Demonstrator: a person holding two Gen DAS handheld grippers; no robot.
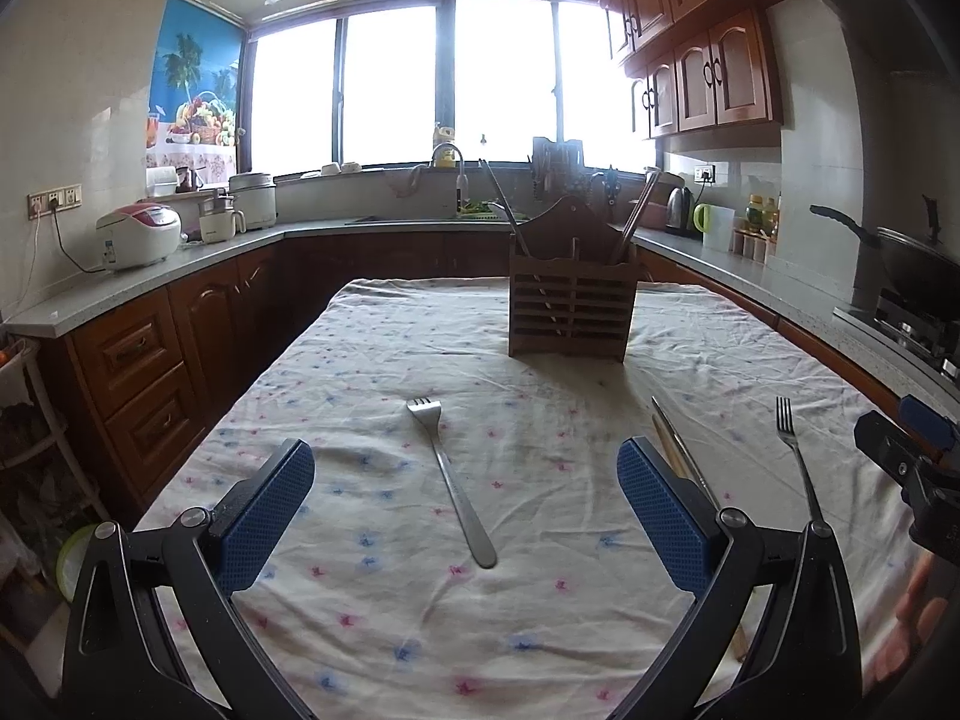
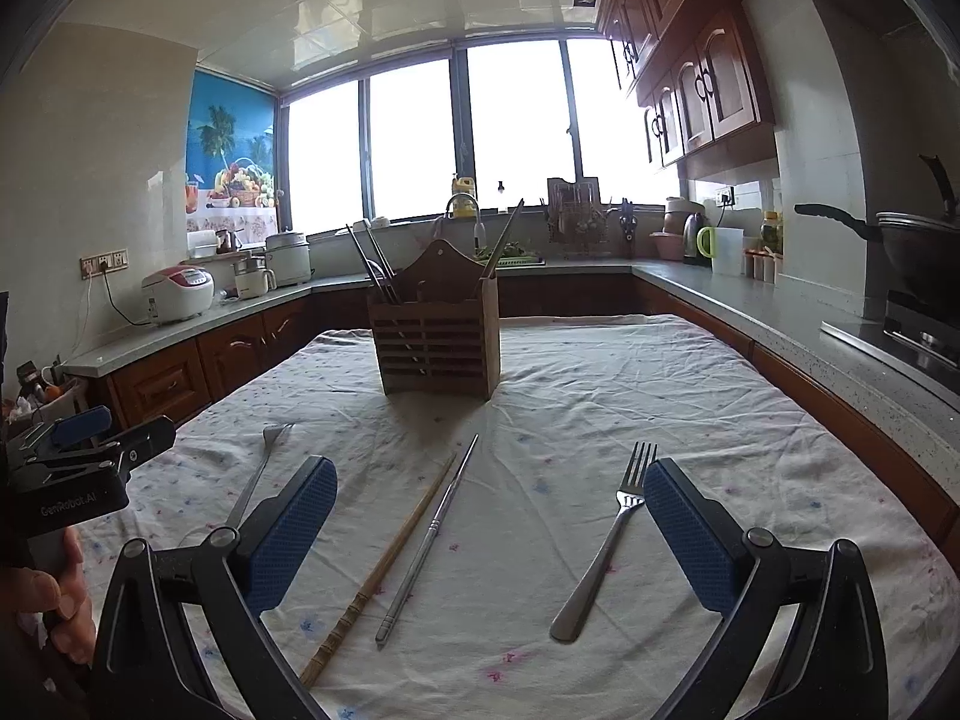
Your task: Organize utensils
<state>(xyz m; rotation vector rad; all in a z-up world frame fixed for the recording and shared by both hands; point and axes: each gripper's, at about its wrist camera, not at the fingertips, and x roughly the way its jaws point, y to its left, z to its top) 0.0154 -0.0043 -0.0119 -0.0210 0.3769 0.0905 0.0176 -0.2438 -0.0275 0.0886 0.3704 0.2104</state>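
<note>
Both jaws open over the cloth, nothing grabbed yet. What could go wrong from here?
1. The metal chopstick and the wooden chopstick lie close side by side; the right gripper may pinch both or roll one away.
2. The forks lie flat on the wrinkled tablecloth; jaws may snag fabric.
3. The wooden holder already holds leaning chopsticks; an insertion could knock them.

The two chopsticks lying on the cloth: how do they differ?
The wooden chopstick is tan, with a ringed, bamboo-like butt; the metal chopstick is silver and smooth. The wooden one lies to the left and its butt reaches nearer the camera; the metal one's tip reaches farther toward the holder. Both lie loose on the cloth, roughly parallel, tips toward the holder.
</note>
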